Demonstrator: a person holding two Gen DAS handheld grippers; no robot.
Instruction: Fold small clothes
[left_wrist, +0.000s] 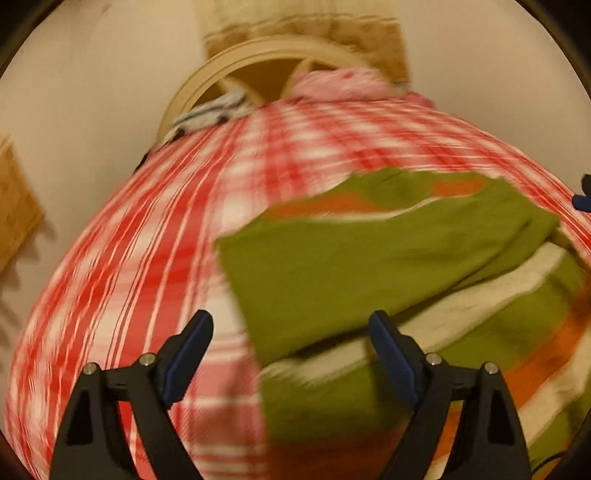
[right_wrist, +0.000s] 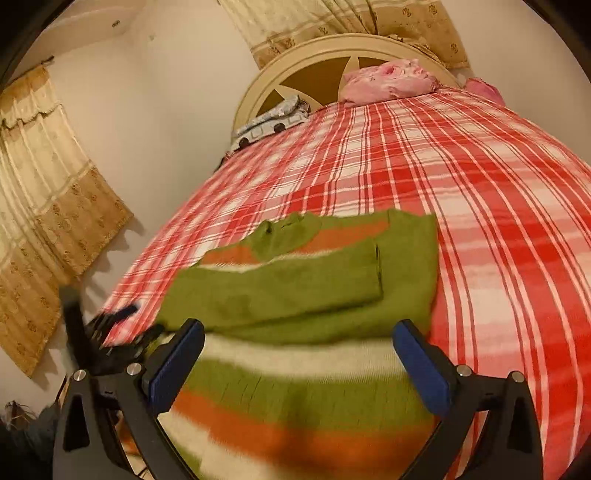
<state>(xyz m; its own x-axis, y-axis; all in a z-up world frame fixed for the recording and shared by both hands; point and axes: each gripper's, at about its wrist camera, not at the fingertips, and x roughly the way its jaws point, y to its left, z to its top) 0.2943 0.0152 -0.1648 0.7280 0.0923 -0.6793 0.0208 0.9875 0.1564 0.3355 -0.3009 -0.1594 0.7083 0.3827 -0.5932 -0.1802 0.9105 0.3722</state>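
— Looking at the bed (right_wrist: 480, 192), where's the jumper?

— The striped sweater (right_wrist: 295, 295) lies flat on the red-and-white plaid cover, toward the foot edge. One green sleeve (right_wrist: 280, 291) is folded across its chest.

— And the tools?

— The right hand-held gripper (right_wrist: 297, 360) hangs over the sweater's hem, jaws wide apart, holding nothing. The left hand-held gripper (left_wrist: 290, 350) is spread apart too, over the sweater's edge, empty; from the right view it shows at the bed's left edge (right_wrist: 110, 332).

— Any labels?

— No writing I can read. At the head edge, a pink bundle (right_wrist: 388, 79) and a grey patterned cloth (right_wrist: 273, 120) sit against the cream headboard (right_wrist: 295, 59).
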